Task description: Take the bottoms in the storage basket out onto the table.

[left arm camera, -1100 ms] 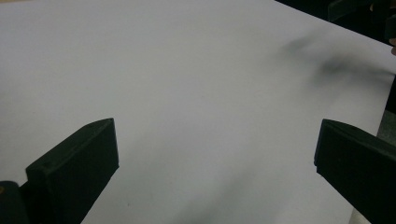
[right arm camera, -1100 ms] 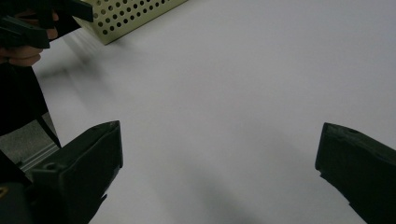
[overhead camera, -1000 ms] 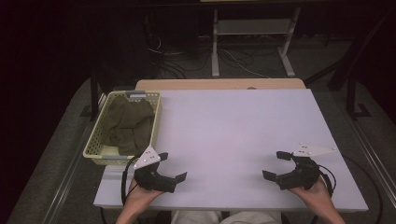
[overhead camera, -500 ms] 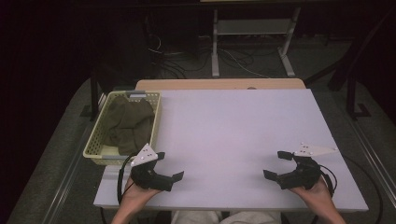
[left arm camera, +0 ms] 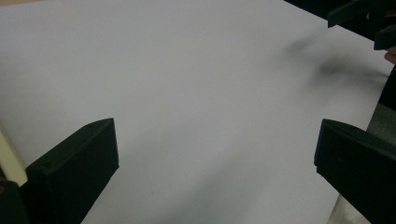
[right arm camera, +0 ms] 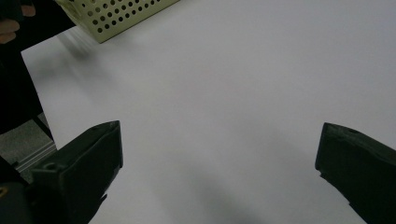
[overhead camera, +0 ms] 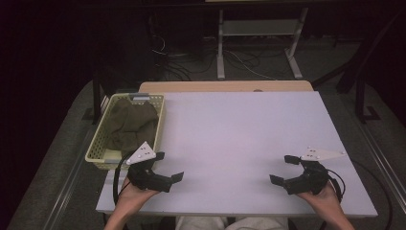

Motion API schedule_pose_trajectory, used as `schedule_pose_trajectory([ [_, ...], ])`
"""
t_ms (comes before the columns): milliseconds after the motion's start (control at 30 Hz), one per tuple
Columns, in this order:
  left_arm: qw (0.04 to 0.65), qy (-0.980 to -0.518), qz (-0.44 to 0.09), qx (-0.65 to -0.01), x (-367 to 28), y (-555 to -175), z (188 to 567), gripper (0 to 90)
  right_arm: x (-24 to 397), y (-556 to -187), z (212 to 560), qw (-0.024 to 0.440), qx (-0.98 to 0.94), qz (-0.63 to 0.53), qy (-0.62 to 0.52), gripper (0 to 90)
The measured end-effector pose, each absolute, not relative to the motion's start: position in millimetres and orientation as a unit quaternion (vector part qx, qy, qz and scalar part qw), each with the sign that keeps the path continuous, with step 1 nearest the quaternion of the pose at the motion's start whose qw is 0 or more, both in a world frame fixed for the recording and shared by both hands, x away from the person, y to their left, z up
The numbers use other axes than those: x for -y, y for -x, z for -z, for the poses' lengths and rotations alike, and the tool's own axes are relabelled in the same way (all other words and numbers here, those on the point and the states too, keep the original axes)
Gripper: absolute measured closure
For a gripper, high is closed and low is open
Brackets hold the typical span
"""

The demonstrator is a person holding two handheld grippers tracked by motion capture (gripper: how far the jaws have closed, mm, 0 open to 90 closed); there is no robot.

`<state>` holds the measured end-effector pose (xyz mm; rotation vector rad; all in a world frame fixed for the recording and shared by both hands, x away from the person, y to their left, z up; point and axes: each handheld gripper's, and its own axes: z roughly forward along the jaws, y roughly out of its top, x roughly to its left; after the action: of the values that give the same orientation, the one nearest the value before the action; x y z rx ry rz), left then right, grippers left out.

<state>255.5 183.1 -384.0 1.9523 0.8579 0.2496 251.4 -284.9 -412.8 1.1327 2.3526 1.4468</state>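
My left hand-held gripper [overhead camera: 169,166]: jaws wide, empty, low over the white table [overhead camera: 239,139], just beside the yellow basket [overhead camera: 98,148]. Basket contents: olive cloth [overhead camera: 131,123], bunched. My right hand-held gripper [overhead camera: 283,169]: jaws wide, empty, near the table's front right corner.

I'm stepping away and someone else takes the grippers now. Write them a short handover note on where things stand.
Left gripper: jaws open, holding nothing, low over the near left of the white table, just beside the basket's near end.
Right gripper: jaws open, holding nothing, over the near right of the table.
Things: olive-brown cloth lies bunched inside the pale yellow basket at the table's left edge.
Done: nothing visibly handled; the cloth is untouched.
Left: probably reach into the basket with the left gripper and take the cloth out onto the table.
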Motion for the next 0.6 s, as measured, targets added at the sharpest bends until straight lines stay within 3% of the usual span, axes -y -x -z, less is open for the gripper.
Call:
schedule_pose_trajectory([
  [600,0.465,-0.803,-0.111,-0.356,-198,-263,366,0.0,285,-251,413,0.076,-0.788,-0.484,-0.374,0.5],
])
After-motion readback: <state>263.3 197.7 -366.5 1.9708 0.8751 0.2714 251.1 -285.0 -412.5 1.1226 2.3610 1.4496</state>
